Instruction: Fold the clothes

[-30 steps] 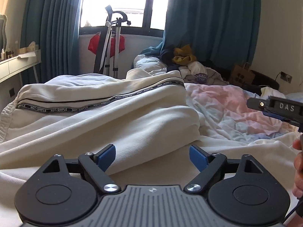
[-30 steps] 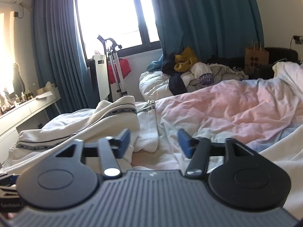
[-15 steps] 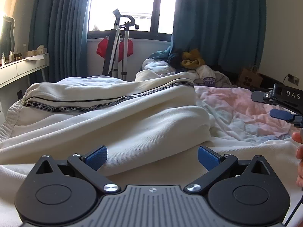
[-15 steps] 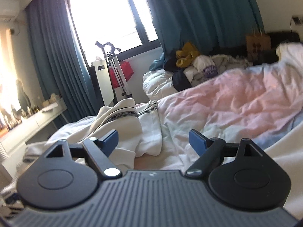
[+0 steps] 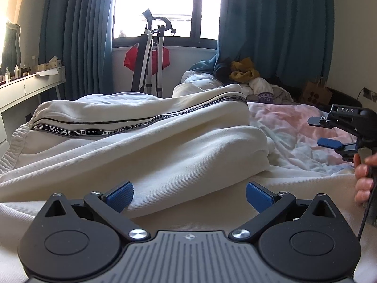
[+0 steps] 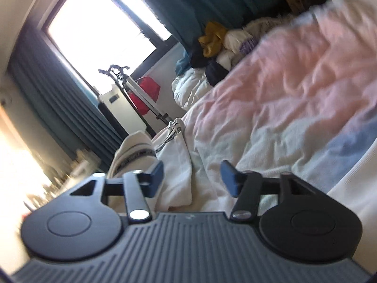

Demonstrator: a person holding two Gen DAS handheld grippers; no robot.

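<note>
Cream trousers [image 5: 146, 146] with a black lettered side stripe lie bunched on the bed, a fold running across the left wrist view. My left gripper [image 5: 189, 194] stands wide open just in front of that fold, its blue pads apart and pressing on nothing. The right gripper [image 5: 329, 133] shows at the right edge there, rolled on its side and held by a hand [image 5: 364, 176]. In its own blurred, tilted view the right gripper [image 6: 192, 176] is closing, with the trouser end [image 6: 174, 162] lying beyond the gap and no cloth pinched.
A pink and blue quilt [image 5: 304, 127] covers the bed to the right. A heap of clothes [image 5: 245, 77] lies at the far end under teal curtains. A folded metal stand [image 5: 150, 56] leans at the window, and a white dresser [image 5: 28, 87] runs along the left wall.
The left gripper's jaws opened wider and stayed put. The right gripper rolled onto its side, sank towards the bed, and its jaws widened, then narrowed.
</note>
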